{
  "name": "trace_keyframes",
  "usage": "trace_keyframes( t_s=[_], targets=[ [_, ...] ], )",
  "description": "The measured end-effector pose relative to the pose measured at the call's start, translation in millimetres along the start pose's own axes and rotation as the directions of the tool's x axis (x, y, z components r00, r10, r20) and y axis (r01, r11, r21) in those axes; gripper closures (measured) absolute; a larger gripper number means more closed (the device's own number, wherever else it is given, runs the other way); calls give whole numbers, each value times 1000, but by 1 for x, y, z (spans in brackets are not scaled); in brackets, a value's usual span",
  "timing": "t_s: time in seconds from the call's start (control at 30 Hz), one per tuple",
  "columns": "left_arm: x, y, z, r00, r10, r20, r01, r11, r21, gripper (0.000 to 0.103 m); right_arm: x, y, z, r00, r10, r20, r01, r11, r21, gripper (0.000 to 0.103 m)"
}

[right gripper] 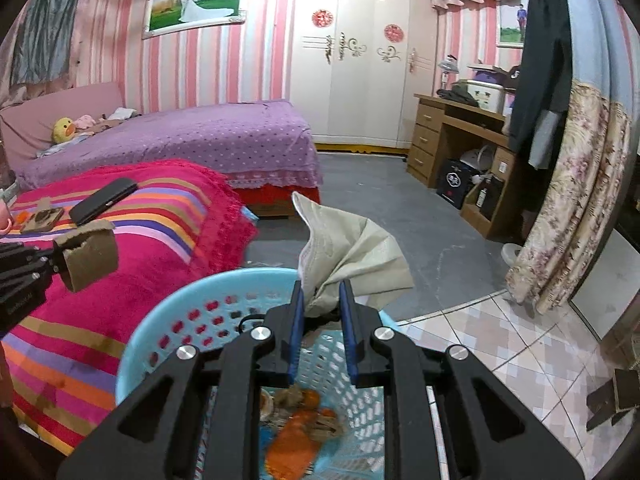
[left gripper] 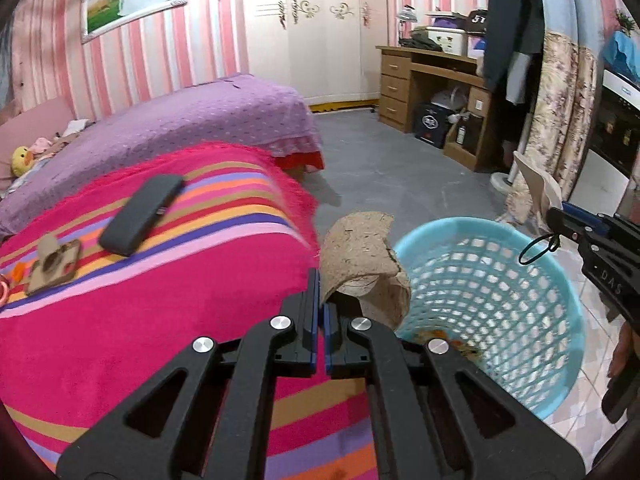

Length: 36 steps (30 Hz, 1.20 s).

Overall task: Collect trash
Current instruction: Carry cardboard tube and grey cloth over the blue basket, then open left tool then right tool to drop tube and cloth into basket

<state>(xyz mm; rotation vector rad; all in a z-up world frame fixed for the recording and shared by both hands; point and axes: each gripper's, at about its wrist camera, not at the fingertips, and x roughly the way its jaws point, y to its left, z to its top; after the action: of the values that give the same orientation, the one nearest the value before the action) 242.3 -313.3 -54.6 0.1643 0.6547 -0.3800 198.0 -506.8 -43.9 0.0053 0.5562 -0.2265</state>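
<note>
Striped blanket (left gripper: pixel 120 340) covers the near bed end, left of the basket; it serves as the pickup surface. A torn cardboard scrap (left gripper: pixel 54 260) lies at its far left, uncollected, next to a dark flat case (left gripper: pixel 140 214) that doesn't look like trash.

Blue laundry basket (left gripper: pixel 520 320) stands on the floor just right of the bed, within reach of both hands. Orange peel and scraps (right gripper: pixel 296 432) sit at its bottom, so it is the trash bin.

Right gripper (right gripper: pixel 322 300) pinches a crumpled beige paper wrapper (right gripper: pixel 352 248), jaws slightly apart on it, tilted down over the basket's near rim: likely ready to drop.

Left gripper (left gripper: pixel 320 292) is pressed together on the edge of a curled cardboard piece (left gripper: pixel 360 256), angled down, at the basket's left rim over the blanket edge, not yet clearly inside.
</note>
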Motion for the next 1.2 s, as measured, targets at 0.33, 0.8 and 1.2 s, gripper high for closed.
trace_keyframes(
  t_s=[0.33, 0.8, 1.2],
  targets=[
    [23, -49, -1, 997, -56, -49, 57, 998, 20, 103, -1, -31, -14, 1000, -24, -15, 24, 999, 22, 85],
    [37, -60, -9, 990, -101, -97, 105, 994, 32, 50, -1, -42, -21, 999, -23, -21, 25, 998, 59, 85],
    [20, -32, -2, 999, -28, -41, 30, 999, 37, 15, 1, -40, -21, 999, -18, -29, 20, 998, 55, 85]
  ],
)
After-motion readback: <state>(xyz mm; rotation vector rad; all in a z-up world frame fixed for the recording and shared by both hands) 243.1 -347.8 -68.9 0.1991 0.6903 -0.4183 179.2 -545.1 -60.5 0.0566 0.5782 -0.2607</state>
